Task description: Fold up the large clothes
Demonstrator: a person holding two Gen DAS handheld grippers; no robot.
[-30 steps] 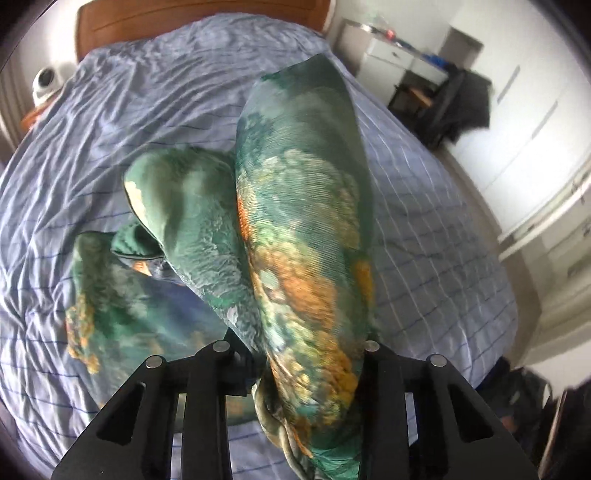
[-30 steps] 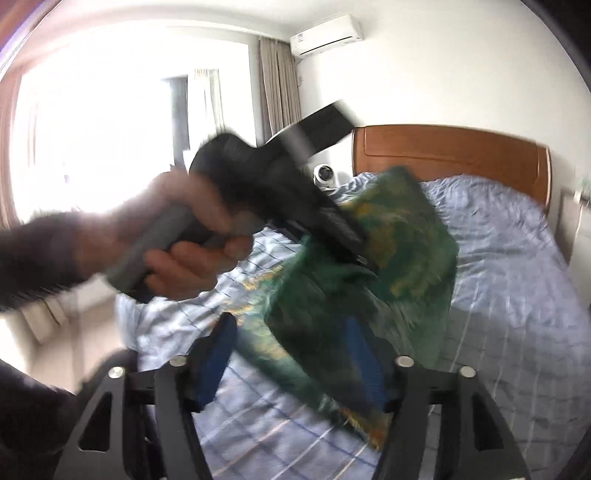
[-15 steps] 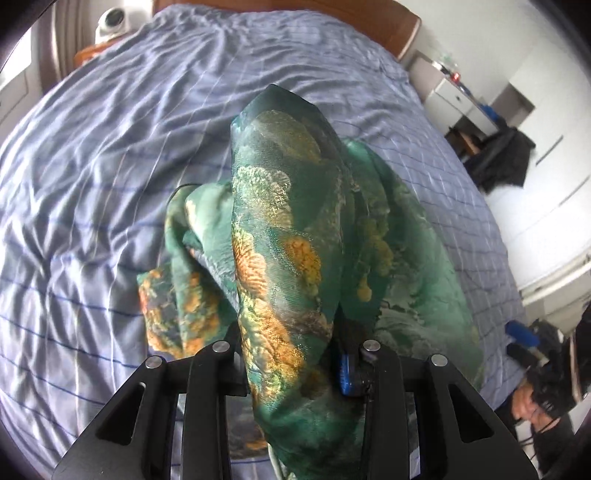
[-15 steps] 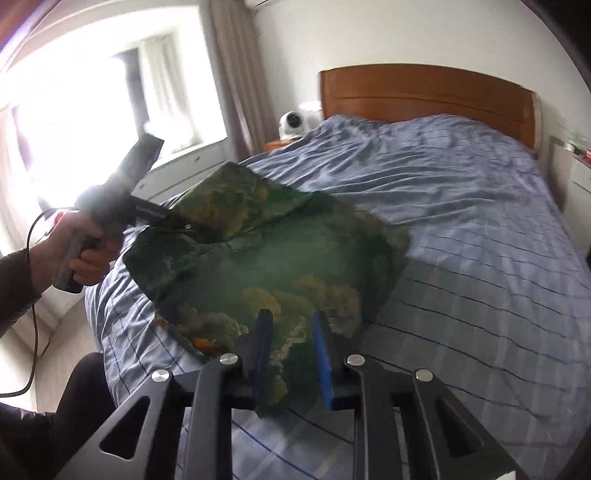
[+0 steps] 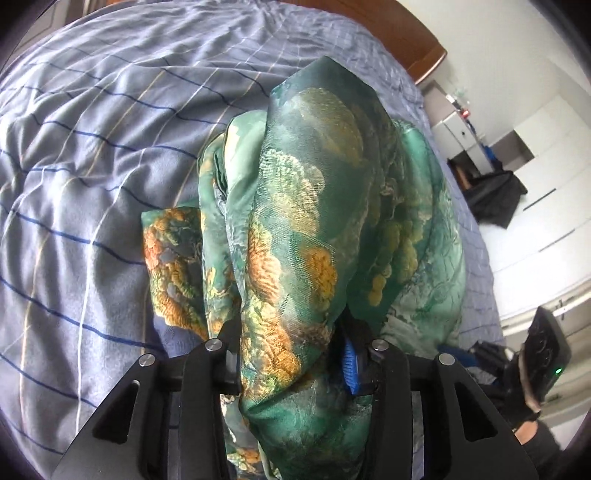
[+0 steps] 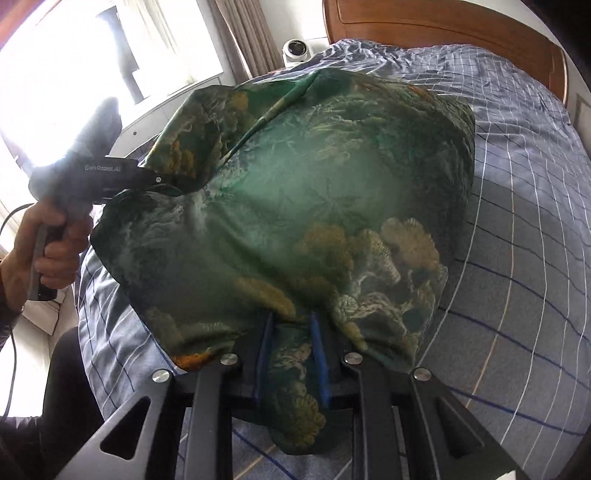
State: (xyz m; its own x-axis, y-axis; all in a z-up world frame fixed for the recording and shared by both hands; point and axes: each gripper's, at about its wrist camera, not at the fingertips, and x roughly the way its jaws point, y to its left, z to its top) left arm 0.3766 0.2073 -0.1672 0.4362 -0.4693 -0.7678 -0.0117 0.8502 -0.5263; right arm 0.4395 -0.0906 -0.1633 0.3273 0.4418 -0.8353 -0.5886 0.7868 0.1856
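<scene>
Fabric bunched between the fingers of the right gripper, blue pads clamped on a fold of the green garment. Same garment pinched by the left gripper, clenched on a thick gathered edge; blue pad visible on one finger only, the other buried in cloth.

Garment: green satin-like print with orange and gold floral patches. Held raised and spread between both grippers over the near edge of the bed; lower folds touching the blue checked cover toward the near-left part of the bed in the left wrist view. Loose flap with orange print lying flat on the cover just beside the left gripper's left finger.

Left gripper body seen in the right wrist view at the garment's far-left corner, gripped by the person's left hand. Writing on its side reads roughly "GenRobot.AI"; blurred, not fully certain. Cable trailing from the handle.

Farther back: wooden headboard at the head edge of the bed; white dome camera beside the head-left corner; curtain and bright window beyond it. Left wrist view, past the far-right edge of the bed: white cabinet with small items on top, contents too small to tell; dark bag or clothing on the floor near it. No open containers with identifiable contents.
</scene>
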